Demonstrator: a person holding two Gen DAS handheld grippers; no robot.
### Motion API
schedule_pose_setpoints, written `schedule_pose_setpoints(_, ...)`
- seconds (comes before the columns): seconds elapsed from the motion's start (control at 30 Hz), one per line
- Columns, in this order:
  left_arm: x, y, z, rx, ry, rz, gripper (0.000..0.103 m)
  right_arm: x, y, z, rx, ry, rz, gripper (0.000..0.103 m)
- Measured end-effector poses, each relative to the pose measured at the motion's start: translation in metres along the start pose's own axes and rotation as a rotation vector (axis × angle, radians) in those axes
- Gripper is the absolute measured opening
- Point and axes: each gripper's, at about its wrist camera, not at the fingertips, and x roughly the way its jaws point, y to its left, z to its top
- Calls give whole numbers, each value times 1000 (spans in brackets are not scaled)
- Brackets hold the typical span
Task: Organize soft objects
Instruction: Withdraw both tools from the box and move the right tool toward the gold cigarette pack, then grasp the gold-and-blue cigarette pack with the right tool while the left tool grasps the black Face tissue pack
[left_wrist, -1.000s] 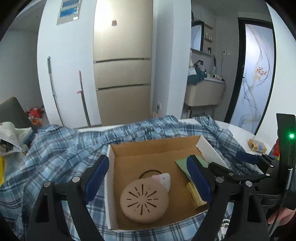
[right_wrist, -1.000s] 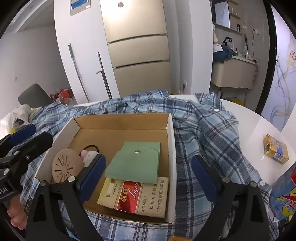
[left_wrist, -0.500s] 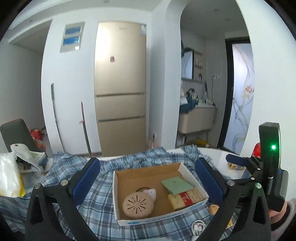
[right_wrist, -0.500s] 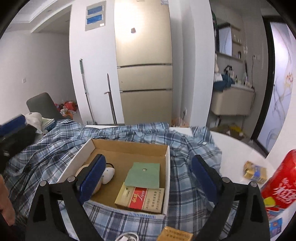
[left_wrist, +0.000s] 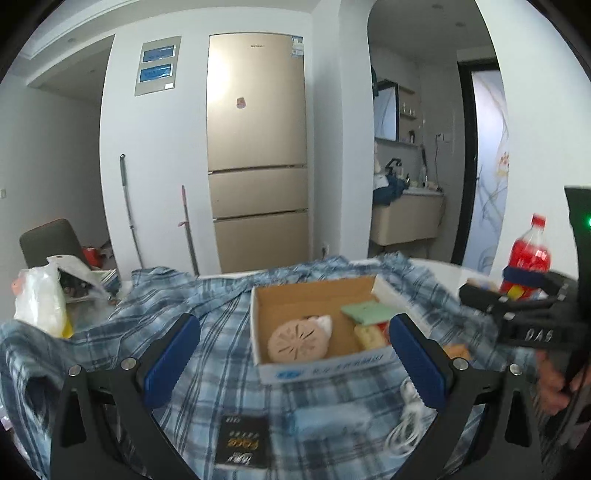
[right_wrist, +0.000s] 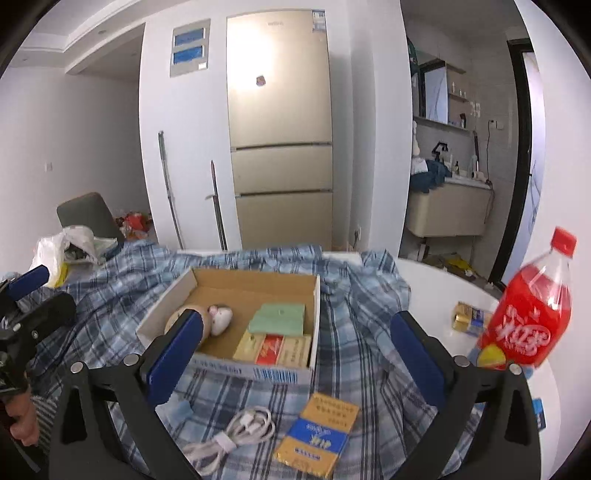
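Observation:
A blue plaid shirt (left_wrist: 221, 332) (right_wrist: 362, 350) is spread over the table. On it stands an open cardboard box (left_wrist: 321, 365) (right_wrist: 255, 369) holding a round tan pad (left_wrist: 297, 341), a small white-pink soft toy (right_wrist: 220, 317), a green pouch (right_wrist: 277, 317) and a red-yellow packet (right_wrist: 273, 349). My left gripper (left_wrist: 295, 362) is open and empty, held above the shirt in front of the box. My right gripper (right_wrist: 295, 354) is open and empty, also in front of the box.
A white cable (right_wrist: 236, 435), a yellow-blue packet (right_wrist: 317, 432) and a black packet (left_wrist: 238, 439) lie on the shirt near me. A red soda bottle (right_wrist: 532, 310) and a small gold pack (right_wrist: 467, 314) stand on the right. A plastic bag (left_wrist: 40, 302) sits on the left.
Both grippers have pulled back and up from the box, open and empty throughout. The near items and the bottle have come into view.

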Motion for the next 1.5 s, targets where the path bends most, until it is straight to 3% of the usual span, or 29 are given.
schedule_pose_setpoints(0.17,4,3,-25,-19,9,13,103,12,-7,-20,16,59,-22,101)
schedule_pose_setpoints(0.4,5,-4,-30,11,11,6,103,36,-21,-40,86,174,-21,101)
schedule_pose_setpoints(0.53,11,0,-29,-14,37,15,103,49,-27,-44,127,245,30,101)
schedule_pose_setpoints(0.77,16,14,-30,-86,64,9,103,65,-32,-51,145,355,-38,101)
schedule_pose_setpoints(1.03,16,16,-31,-90,62,10,103,76,-26,-55,117,488,-85,97)
schedule_pose_setpoints(1.1,18,16,-31,-93,68,20,103,80,-26,-58,132,525,-85,94)
schedule_pose_setpoints(1.27,17,20,-31,-107,67,27,103,96,-30,-66,180,625,-75,71)
schedule_pose_setpoints(1.4,18,15,-31,-78,63,31,103,98,-33,-67,196,632,-80,69)
schedule_pose_setpoints(1.47,18,14,-31,-73,63,30,103,98,-32,-65,174,626,-97,59)
schedule_pose_setpoints(1.5,18,13,-31,-77,63,30,103,98,-30,-65,159,629,-102,59)
